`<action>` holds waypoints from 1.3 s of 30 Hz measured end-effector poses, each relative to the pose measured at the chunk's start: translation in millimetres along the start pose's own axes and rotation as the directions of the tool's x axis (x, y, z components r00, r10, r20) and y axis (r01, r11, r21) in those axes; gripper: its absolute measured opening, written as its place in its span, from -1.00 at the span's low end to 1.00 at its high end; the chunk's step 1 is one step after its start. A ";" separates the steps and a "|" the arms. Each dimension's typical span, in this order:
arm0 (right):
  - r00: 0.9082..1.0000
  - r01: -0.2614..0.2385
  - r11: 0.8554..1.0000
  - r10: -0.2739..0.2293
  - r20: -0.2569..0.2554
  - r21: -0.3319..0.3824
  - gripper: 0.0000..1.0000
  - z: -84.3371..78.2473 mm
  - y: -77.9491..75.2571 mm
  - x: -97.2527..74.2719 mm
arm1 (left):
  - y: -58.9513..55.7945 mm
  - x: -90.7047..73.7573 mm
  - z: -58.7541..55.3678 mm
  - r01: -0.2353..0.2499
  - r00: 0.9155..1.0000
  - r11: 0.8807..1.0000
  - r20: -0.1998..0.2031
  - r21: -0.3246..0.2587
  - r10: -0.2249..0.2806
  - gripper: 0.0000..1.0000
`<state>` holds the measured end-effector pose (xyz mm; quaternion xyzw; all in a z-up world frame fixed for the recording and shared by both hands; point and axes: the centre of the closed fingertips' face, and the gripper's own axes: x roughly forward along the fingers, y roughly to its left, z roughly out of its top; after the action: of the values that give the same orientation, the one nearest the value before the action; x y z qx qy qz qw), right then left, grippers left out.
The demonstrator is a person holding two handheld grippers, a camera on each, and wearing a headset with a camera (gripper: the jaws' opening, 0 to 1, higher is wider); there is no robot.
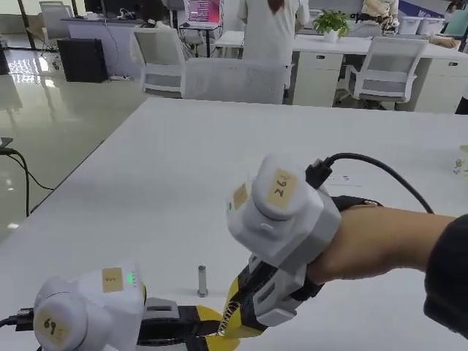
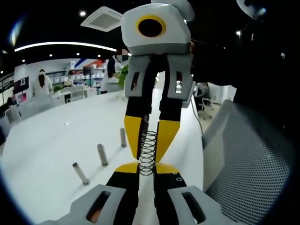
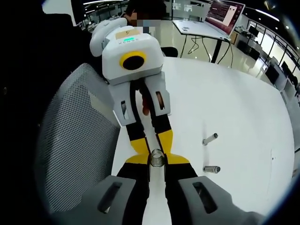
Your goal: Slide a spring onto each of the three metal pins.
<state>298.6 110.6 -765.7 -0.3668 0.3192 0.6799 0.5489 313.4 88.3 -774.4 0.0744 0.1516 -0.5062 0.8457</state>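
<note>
A small steel spring [image 2: 147,152] is held between both grippers, just above the white table [image 1: 183,183]. My left gripper [image 2: 146,168] is shut on its near end. My right gripper [image 2: 149,140] faces it, yellow fingers closed on the far part. In the right gripper view the spring [image 3: 157,158] shows end-on between my right gripper's [image 3: 157,161] tips, with the left gripper [image 3: 152,143] opposite. Three metal pins stand left of the grippers: one bare pin [image 2: 80,173], a ribbed-looking middle pin [image 2: 101,154] and a far pin [image 2: 123,137]. One pin [image 1: 202,281] stands beside the spring [image 1: 229,316].
A grey mesh chair back [image 2: 248,159] stands close beside the grippers at the table's near edge. Office chairs [image 1: 164,58], desks and a standing person [image 1: 267,29] lie beyond the table's far edge. The table's left edge [image 1: 80,183] drops to a shiny floor.
</note>
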 end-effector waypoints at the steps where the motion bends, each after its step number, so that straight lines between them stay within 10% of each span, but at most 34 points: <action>1: 1.000 0.001 1.000 -0.001 0.001 -0.001 -0.84 0.3 -0.6 0.0 | 1.1 -0.6 0.0 -0.004 1.000 1.000 0.001 -0.004 0.004 -0.93; 39: 0.997 0.055 0.998 -0.057 -0.055 -0.020 -0.84 -11.6 -25.9 -3.9 | 31.4 -31.7 -33.3 -0.203 0.979 0.969 -0.031 -0.142 0.201 -0.13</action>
<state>326.2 103.9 -769.4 -0.3996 0.3177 0.6567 0.5552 321.0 138.9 -796.2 0.0322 0.1865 -0.4046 0.8947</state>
